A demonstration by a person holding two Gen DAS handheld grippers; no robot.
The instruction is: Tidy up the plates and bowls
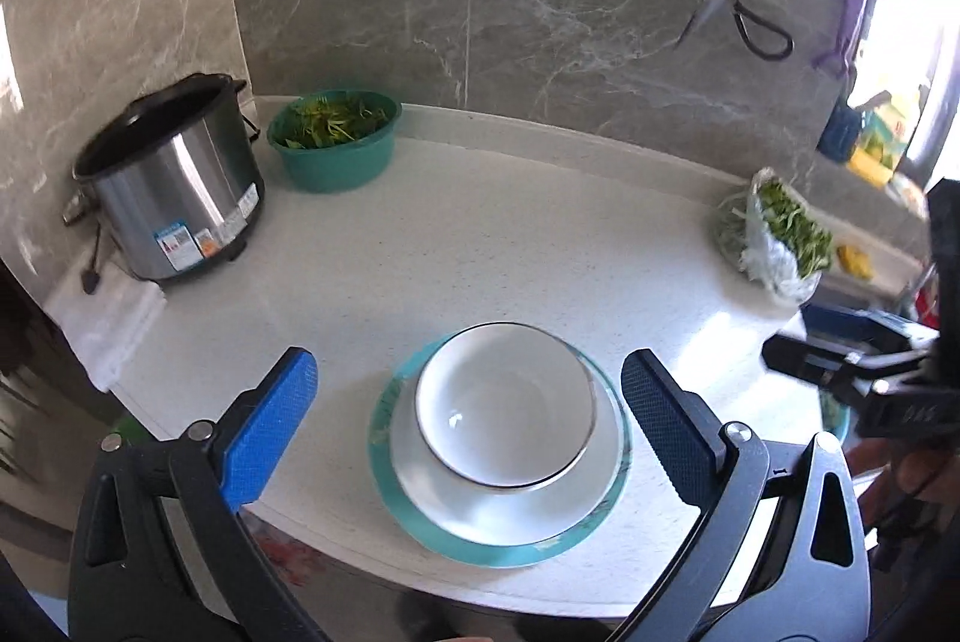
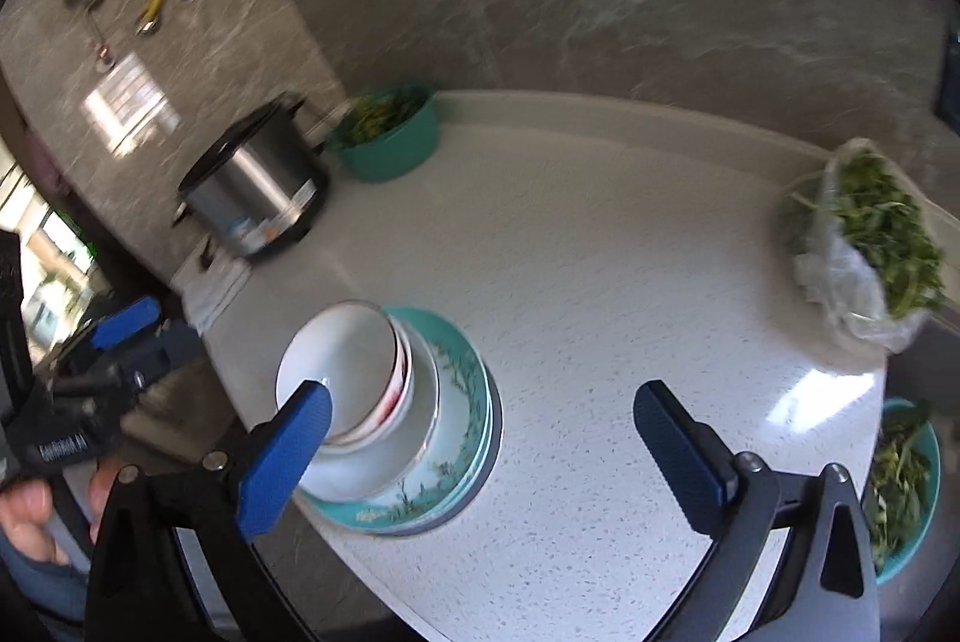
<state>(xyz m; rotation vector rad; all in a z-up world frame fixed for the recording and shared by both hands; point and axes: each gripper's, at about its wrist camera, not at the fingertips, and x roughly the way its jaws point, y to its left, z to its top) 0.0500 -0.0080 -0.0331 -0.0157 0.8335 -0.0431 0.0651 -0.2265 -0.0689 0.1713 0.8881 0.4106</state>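
A white bowl (image 1: 507, 405) with a dark rim sits on a white plate (image 1: 480, 510), which lies on a teal-rimmed plate (image 1: 498, 552) near the front edge of the white counter (image 1: 480, 252). My left gripper (image 1: 468, 420) is open and empty, its blue fingers either side of the stack and nearer the camera. In the right wrist view the stack shows from the side: stacked bowls (image 2: 354, 378) on several plates (image 2: 456, 402). My right gripper (image 2: 480, 438) is open and empty, its left finger (image 2: 288, 456) in front of the bowls.
A steel cooker pot (image 1: 174, 186) stands at the back left. A teal basin of greens (image 1: 333, 138) is beside it. A plastic bag of greens (image 1: 774, 234) lies at the right. Another teal bowl of greens (image 2: 900, 486) is at the right edge. Scissors (image 1: 732, 0) hang on the wall.
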